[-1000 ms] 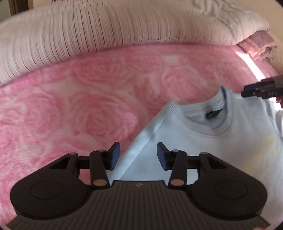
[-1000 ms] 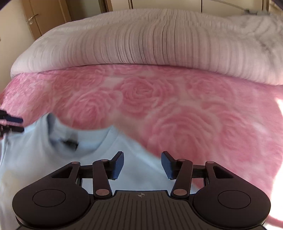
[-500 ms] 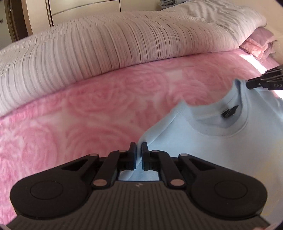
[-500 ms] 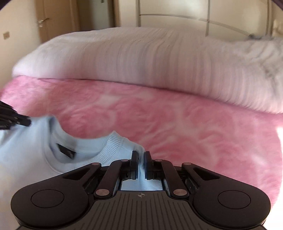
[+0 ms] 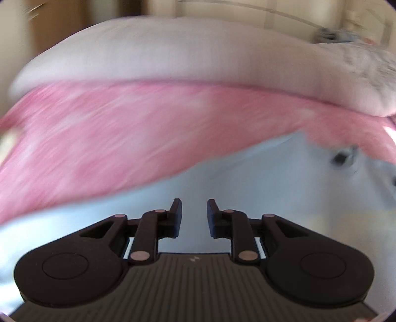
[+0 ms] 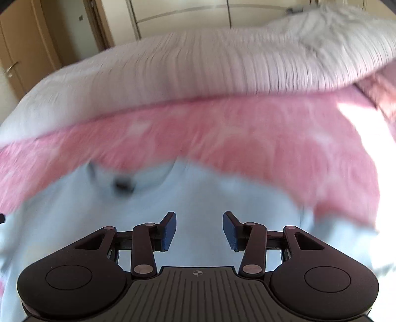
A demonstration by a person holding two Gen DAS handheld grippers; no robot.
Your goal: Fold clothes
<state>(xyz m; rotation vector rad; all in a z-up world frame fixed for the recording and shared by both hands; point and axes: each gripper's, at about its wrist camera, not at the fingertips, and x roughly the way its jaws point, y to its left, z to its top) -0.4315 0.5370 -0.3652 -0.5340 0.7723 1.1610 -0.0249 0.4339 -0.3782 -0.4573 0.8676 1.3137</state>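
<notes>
Left gripper (image 5: 194,215) first: its two dark fingers stand apart with a clear gap, nothing between them, and pale blue cloth fills the view just beyond the tips. Over on the right gripper (image 6: 199,229), the blue-padded fingers are spread wider, also empty, hanging above the same cloth. That cloth is the sweatshirt (image 6: 198,198), light blue, soft and smooth, lying spread on the bed with its neck pointing to the far side; the rounded collar (image 6: 148,178) shows left of centre in the right view, a small dark label (image 6: 122,184) inside it, and in the left view that label (image 5: 342,156) sits far right. Both pictures are smeared with motion blur, so whether the fingertips brush the fabric I cannot tell. Out from the sweatshirt on every side runs a fluffy pink blanket (image 6: 247,138) with paler blotches, covering the near part of the bed; the left view has it sweeping from the left edge (image 5: 111,138) across to the right. Beyond it, a thick white duvet (image 6: 198,69) with fine ribbed lines is bunched up along the far side of the bed. Behind that, cream wardrobe doors (image 6: 185,14) and a wooden door (image 6: 22,49) with a metal handle at far left. Bright sunlight (image 6: 386,158) washes out the right edge.
</notes>
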